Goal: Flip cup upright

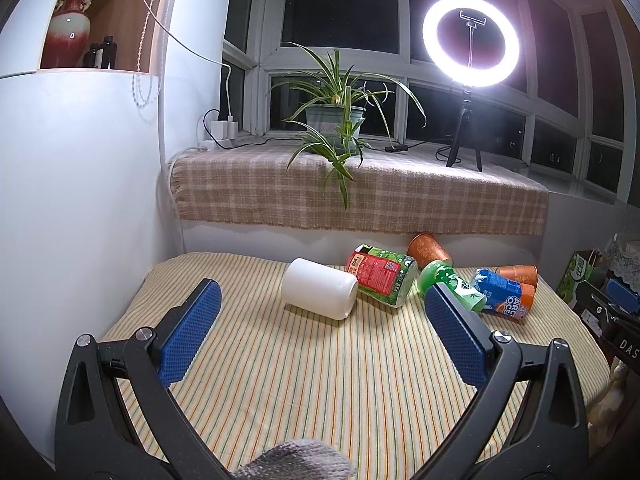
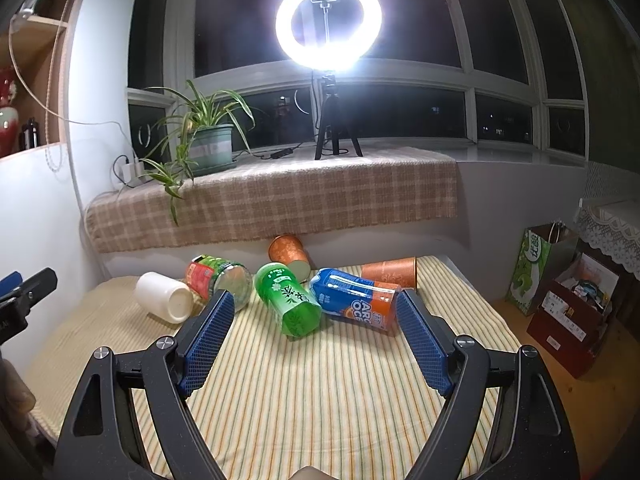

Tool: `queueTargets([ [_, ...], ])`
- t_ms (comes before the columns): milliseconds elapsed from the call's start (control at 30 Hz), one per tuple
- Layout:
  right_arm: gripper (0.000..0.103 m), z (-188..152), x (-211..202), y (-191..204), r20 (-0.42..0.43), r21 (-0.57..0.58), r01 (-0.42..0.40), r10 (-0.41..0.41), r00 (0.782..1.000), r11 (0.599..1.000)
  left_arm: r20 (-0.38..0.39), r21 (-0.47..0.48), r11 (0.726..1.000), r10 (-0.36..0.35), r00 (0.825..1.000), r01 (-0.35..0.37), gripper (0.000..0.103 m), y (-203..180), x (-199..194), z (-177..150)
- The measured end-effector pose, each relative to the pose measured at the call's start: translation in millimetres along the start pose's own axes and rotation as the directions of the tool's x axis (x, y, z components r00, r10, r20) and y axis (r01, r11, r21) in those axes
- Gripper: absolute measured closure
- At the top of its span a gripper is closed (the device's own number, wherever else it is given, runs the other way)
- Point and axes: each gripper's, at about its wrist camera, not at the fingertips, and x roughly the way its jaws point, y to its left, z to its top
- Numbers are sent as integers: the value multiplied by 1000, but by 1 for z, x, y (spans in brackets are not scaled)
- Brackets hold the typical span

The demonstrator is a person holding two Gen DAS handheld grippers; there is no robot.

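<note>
Several cups lie on their sides on the striped cloth (image 1: 320, 380): a white cup (image 1: 318, 294) (image 2: 164, 297), a red-and-green cup (image 1: 380, 280) (image 2: 218, 280), a green cup (image 1: 450, 284) (image 2: 288, 300), a blue-and-orange cup (image 1: 504, 296) (image 2: 354, 300), and two copper cups (image 1: 428, 251) (image 1: 518, 275) (image 2: 288, 254) (image 2: 390, 274). My left gripper (image 1: 322, 304) is open and empty, just short of the white cup. My right gripper (image 2: 316, 312) is open and empty, with the green cup lying between its fingertips' lines. The left gripper's tip shows at the right wrist view's left edge (image 2: 24, 296).
A checked cloth covers the windowsill (image 1: 360, 192), with a potted plant (image 1: 334, 120), a ring light on a tripod (image 1: 470, 44) and chargers. A white wall (image 1: 80, 200) stands at left. A green bag (image 2: 536, 268) and boxes (image 2: 572, 320) sit on the floor at right.
</note>
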Motion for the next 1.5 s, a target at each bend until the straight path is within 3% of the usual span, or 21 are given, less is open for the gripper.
queueTargets([
  [1500, 20, -7, 5, 0, -35, 24, -19, 20, 999, 1000, -3, 2, 1000, -2, 1000, 2, 0, -2, -3, -12],
])
